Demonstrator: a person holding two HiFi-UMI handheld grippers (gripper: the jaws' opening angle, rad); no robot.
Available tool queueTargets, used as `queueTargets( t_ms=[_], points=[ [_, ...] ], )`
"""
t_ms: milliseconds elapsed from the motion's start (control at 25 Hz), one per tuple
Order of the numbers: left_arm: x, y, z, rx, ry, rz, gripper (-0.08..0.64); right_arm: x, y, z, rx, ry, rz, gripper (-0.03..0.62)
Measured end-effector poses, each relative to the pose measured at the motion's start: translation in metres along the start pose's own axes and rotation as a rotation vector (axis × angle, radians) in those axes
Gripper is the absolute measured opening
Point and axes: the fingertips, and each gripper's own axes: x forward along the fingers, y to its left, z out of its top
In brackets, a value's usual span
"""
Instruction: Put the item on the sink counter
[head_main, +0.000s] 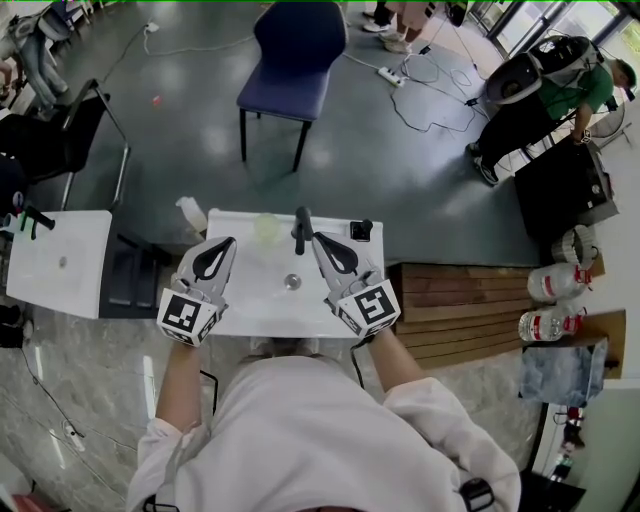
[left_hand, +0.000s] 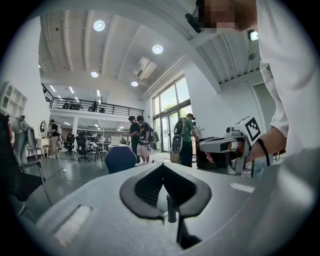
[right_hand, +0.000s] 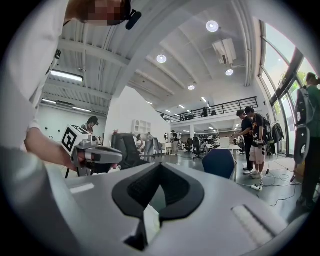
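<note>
White sink counter (head_main: 245, 305) sits below both grippers. Left gripper (head_main: 226, 242) is clenched, jaw tips together, nothing between them, touching nothing. Right gripper (head_main: 320, 238) is the same: jaws closed on themselves and empty. Both are held level over the basin, pointing away from the person, marker cubes toward the body. Left forearm (head_main: 180, 385) and right forearm (head_main: 395, 360) reach forward side by side, with the grippers well apart. Black faucet (head_main: 302, 230) stands between the two gripper tips. Pale green round item (head_main: 267, 227) rests on the counter's far edge, just left of the faucet and clear of both grippers; can't tell what it is. Drain (head_main: 292, 282) lies between the grippers.
</note>
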Motion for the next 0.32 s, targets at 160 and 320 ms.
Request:
queueTargets(
  t_ms=[160, 320],
  points=[
    [0.0019, 0.0000, -0.0024, -0.003, 0.008, 0.001, 0.003, 0.0003, -0.0026, -0.0038, 0.008, 0.009, 0.001, 0.003],
    [0.0006, -0.0010, -0.0053, -0.004, 0.019, 0.004, 0.003, -0.0006, -0.0017, -0.0060, 0.013, 0.014, 0.003, 0.003]
  ],
)
